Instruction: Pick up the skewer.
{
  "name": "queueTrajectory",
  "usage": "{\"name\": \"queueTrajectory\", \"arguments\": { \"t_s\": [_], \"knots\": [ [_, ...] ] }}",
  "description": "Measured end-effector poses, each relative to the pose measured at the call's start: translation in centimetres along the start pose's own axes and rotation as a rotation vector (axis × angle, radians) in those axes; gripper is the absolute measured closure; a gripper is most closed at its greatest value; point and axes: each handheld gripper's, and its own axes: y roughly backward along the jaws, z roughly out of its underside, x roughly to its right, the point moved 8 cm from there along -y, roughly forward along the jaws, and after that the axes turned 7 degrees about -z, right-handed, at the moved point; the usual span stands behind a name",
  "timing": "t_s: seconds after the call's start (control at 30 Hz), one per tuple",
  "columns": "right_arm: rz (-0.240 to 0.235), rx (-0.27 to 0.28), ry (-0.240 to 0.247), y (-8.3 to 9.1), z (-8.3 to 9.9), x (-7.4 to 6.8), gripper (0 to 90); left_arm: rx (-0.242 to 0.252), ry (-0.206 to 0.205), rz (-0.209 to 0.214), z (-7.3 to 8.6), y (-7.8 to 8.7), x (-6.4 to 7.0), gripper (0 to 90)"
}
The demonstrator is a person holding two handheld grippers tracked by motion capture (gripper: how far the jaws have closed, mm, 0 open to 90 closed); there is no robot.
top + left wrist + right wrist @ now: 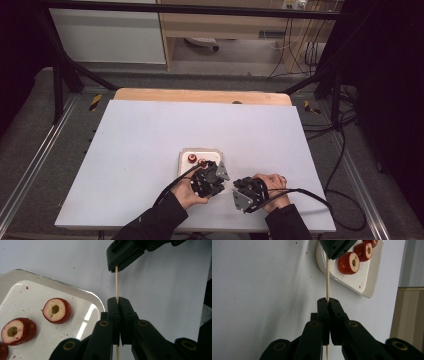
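Holding a thin wooden skewer [116, 282] between them, the left gripper [117, 300] and the right gripper [328, 300] each had their jaws closed tight on it, one near each end, so that the stick spanned the gap above the worktop [150, 130]. In the high view the two grippers sat close together at the near edge, the left gripper [212, 176] just beside the white tray [186, 167], the right gripper [245, 192] a little apart from it. On the tray [15, 277] lay cored red fruit slices [56, 310], none yet on the stick. The step in hand looked like a handover or a regrip of the skewer before threading. The next move probably called for one gripper to let go, leaving a bare pointed end free, and then for that tip to be lined up with a slice's hollow centre.
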Motion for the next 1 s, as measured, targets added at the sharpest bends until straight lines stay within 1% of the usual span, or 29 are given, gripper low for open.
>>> {"name": "queueTrajectory", "arguments": {
  "t_s": [0.03,0.07,0.1,0.13,0.17,0.2,0.23,0.3,0.4,0.47,0.57,0.63,0.67,0.7,0.77,0.8,0.83,0.87,0.9,0.93,0.97,1.0],
  "knots": [
    [0.001,-0.004,0.008,0.0,0.0,0.0,88.9,-0.009,0.003,-0.005,0.1,0.0,-0.1,86.8],
    [0.004,-0.009,0.011,0.1,0.1,0.1,88.9,-0.009,0.003,-0.005,0.1,0.0,-0.1,83.5],
    [0.004,-0.009,0.011,0.1,0.1,0.1,88.9,-0.022,0.006,-0.003,0.2,0.0,-0.2,83.5],
    [0.007,-0.017,0.017,0.2,0.2,0.1,88.8,-0.043,0.011,0.011,0.4,0.0,-0.3,80.8],
    [0.010,-0.018,0.022,0.2,0.2,0.2,88.8,-0.055,0.021,0.023,0.6,0.0,-0.3,80.5],
    [0.012,-0.022,0.021,0.3,0.2,0.2,88.8,-0.062,0.026,0.036,0.6,0.0,-0.3,80.5],
    [0.012,-0.022,0.021,0.3,0.2,0.2,88.8,-0.062,0.026,0.036,0.6,0.0,-0.3,81.1],
    [0.010,-0.027,0.039,0.2,0.1,0.2,88.7,-0.091,0.031,0.046,0.8,-0.1,-0.3,83.1],
    [0.011,-0.034,0.068,0.1,-0.1,0.3,88.6,-0.103,0.033,0.052,0.9,-0.2,-0.2,86.4],
    [0.012,-0.038,0.078,0.1,-0.3,0.3,88.5,-0.122,0.025,0.045,1.0,-0.4,-0.1,87.4],
    [0.010,-0.046,0.092,0.0,-0.5,0.2,88.4,-0.125,0.021,0.042,1.0,-0.4,-0.1,87.7],
    [0.014,-0.037,0.102,0.0,-0.6,0.3,88.2,-0.139,0.013,0.033,1.2,-0.4,0.1,88.0],
    [0.014,-0.035,0.091,0.0,-0.7,0.2,88.0,-0.139,0.013,0.033,1.2,-0.4,0.1,88.2],
    [0.014,-0.035,0.091,0.0,-0.7,0.2,88.0,-0.139,0.010,0.024,1.2,-0.4,0.1,88.4],
    [0.012,-0.024,0.058,0.1,-0.7,0.2,84.5,-0.136,0.007,0.021,1.2,-0.3,0.1,88.6],
    [0.007,-0.019,0.026,0.1,-0.6,0.2,79.7,-0.131,0.014,0.017,1.4,-0.2,0.1,88.6],
    [0.002,-0.013,-0.015,0.2,-0.5,0.3,75.3,-0.131,0.014,0.017,1.4,-0.2,0.1,88.6],
    [0.007,-0.004,-0.055,0.3,-0.4,0.5,72.4,-0.124,0.022,0.016,1.5,-0.2,0.0,88.6],
    [0.010,0.004,-0.110,0.4,-0.3,0.6,67.0,-0.128,0.020,0.013,1.6,0.0,-0.1,88.6],
    [0.018,0.007,-0.167,0.5,-0.1,0.8,62.7,-0.115,0.035,0.005,1.9,0.2,-0.3,88.6],
    [0.018,0.007,-0.167,0.5,-0.1,0.8,62.7,-0.115,0.035,0.005,1.9,0.2,-0.3,88.6],
    [0.027,0.026,-0.221,0.7,0.0,1.0,58.6,-0.113,0.045,0.008,2.1,0.4,-0.4,88.6]
  ]
}}
